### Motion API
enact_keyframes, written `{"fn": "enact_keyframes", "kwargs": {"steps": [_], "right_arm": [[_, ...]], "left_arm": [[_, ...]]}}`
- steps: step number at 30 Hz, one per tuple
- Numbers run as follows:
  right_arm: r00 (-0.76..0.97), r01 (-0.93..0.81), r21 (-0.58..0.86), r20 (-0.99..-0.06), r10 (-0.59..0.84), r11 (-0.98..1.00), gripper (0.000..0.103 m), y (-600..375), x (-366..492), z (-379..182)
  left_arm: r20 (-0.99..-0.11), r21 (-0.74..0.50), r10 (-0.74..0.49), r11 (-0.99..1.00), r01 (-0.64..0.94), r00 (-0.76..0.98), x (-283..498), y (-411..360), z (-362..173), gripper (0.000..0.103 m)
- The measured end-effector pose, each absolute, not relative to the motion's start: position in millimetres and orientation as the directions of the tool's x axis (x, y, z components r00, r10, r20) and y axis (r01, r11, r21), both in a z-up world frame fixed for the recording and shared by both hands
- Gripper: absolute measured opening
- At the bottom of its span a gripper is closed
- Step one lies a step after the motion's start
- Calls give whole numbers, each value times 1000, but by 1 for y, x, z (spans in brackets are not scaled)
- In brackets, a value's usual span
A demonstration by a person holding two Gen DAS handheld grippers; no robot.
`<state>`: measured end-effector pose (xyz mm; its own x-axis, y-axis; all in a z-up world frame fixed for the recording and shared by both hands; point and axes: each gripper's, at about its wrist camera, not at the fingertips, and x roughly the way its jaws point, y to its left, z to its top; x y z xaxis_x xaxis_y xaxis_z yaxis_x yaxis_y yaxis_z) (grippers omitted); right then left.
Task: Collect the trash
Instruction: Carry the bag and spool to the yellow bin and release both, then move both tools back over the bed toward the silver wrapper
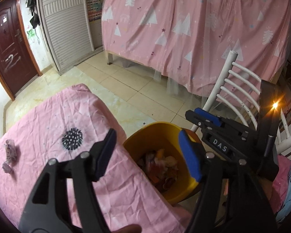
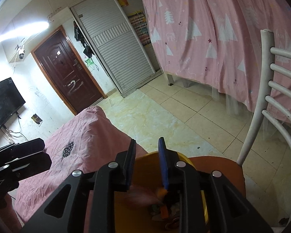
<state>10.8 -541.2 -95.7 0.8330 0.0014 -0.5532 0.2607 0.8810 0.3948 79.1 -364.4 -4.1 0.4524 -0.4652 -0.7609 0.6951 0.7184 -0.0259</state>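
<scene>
A yellow bin (image 1: 155, 128) stands between the pink-covered table (image 1: 48, 116) and a chair, with mixed trash (image 1: 163, 165) inside. My left gripper (image 1: 148, 152) hangs open over the bin's near rim, nothing between its pads. Two crumpled wrappers (image 1: 9, 149) lie at the table's left end. My right gripper (image 2: 147, 152) sits above the bin (image 2: 124, 213) with a narrow gap between its pads and nothing in it. Below the pads a blurred pinkish scrap (image 2: 140, 196) is inside the bin. The right gripper (image 1: 196, 116) also shows beyond the bin.
A round black spiky mark (image 1: 72, 138) lies on the tablecloth. The white slatted chair (image 1: 240, 89) stands right of the bin, its brown seat (image 2: 213, 165) under it. Behind are tiled floor (image 1: 135, 89), a pink-draped bed (image 1: 194, 29), a wardrobe and a brown door (image 1: 7, 44).
</scene>
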Motion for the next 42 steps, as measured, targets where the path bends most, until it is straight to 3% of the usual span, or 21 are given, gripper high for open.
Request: {"fn": "enact_keyframes", "kwargs": {"steps": [10,18,42], "right_arm": [[840,248,391,-542,5,886,44,-536,12,-92],[846,213,377,-533,23,902,54,-513,19,-81],[801,20,247,-584,132,969,64,-378,113,-53]], "left_arm": [[-759,-42,-462,738,673,459,85,-348,0,64],[-745,-54,-465,757,651,479,94,-323,8,68],[-731,-93,-352,900,426,584,169,-161,12,68]]}}
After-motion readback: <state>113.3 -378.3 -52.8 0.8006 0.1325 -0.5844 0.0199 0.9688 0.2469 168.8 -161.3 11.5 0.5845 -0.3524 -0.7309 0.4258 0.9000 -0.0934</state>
